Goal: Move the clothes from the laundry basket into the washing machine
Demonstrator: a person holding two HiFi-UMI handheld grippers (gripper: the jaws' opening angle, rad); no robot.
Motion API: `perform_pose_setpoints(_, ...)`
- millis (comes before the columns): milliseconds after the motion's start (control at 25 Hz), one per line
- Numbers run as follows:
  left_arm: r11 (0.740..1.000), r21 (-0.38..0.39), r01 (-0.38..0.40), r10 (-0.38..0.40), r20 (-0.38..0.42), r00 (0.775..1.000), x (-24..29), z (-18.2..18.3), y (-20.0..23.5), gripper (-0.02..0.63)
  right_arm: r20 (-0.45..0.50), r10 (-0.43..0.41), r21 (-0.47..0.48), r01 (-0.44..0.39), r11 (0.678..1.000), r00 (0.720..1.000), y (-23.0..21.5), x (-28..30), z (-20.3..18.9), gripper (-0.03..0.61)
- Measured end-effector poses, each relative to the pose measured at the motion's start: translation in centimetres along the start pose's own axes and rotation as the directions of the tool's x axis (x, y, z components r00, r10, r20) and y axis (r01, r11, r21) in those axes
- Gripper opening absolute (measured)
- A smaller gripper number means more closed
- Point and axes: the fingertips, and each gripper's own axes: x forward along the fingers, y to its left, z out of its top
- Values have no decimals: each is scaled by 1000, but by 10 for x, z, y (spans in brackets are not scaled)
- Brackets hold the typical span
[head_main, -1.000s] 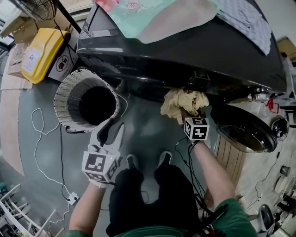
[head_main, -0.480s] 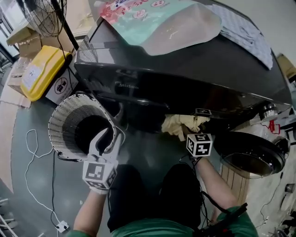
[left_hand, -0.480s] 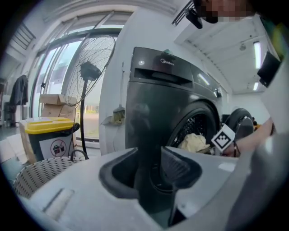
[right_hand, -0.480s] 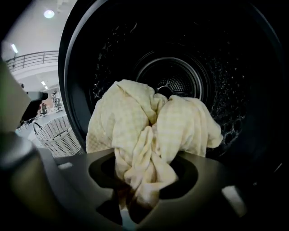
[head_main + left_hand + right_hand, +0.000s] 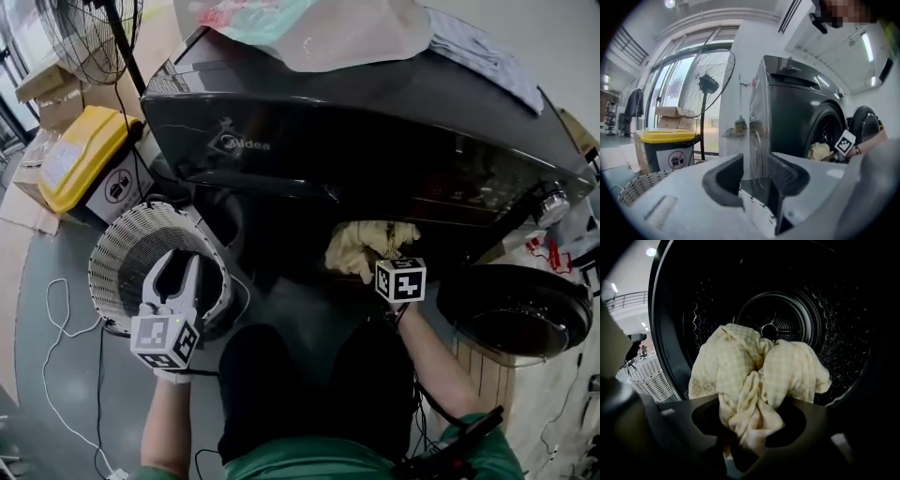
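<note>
Cloth [image 5: 754, 376], pale yellow and checked, was bunched at the mouth of the washer's [image 5: 375, 141] drum [image 5: 797, 315]. The right gripper [image 5: 750, 427] was clamped on a twisted fold of it, and the rest of the fabric billowed out beyond the jaws, in front of the dark perforated drum wall. In the head view the cloth sat just under the washer's front edge, with the round door [image 5: 511, 314] swung open to the right.

The left gripper [image 5: 173, 272] was held above the white slatted basket [image 5: 108, 272], which stood on the floor to the left of the washer. Its jaws stood apart with nothing between them; the left gripper view looked past them to the washer's corner.

A yellow-lidded bin [image 5: 75, 150] and a standing fan [image 5: 89, 28] were behind the basket. A bag and folded fabric lay on top of the washer.
</note>
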Motion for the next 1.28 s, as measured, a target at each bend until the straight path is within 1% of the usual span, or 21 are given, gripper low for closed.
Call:
perform_pose_setpoints(80, 1000, -9, -2, 2, 6, 1000, 3, -1, -3, 158, -24, 4, -16, -4, 1000, 1000, 0, 2, -3, 203)
perform_pose_setpoints(240, 1000, 0, 15, -15, 5, 1000, 10, -2, -11, 158, -105, 8, -69, -15, 998, 994, 3, 14, -16, 219)
perform_pose_setpoints(320, 1000, 6, 19, -19, -1, 1000, 12, -4, -12, 158, -119, 14, -79, -24, 997, 993, 5, 23, -19, 225)
perform_pose_setpoints(600, 1000, 19, 10, -9, -11, 1000, 4, -6, -11, 158, -119, 3, -71, -12, 997, 993, 3, 30, -19, 235)
perform_pose_setpoints(760, 1000, 22, 9, -9, -11, 1000, 1, -5, -8, 158, -110, 13, -66, -21, 998, 994, 4, 30, -18, 236)
perform_pose_setpoints(880, 1000, 20, 11, -11, -12, 1000, -1, -7, -8, 158, -92, 18, -49, -22, 999, 996, 5, 26, -17, 267)
perform_pose_setpoints(1280, 999, 8, 34, -34, -9, 999, 2, -10, -11, 158, -64, -2, -20, 0, 1000, 998, 10, 3, -21, 291)
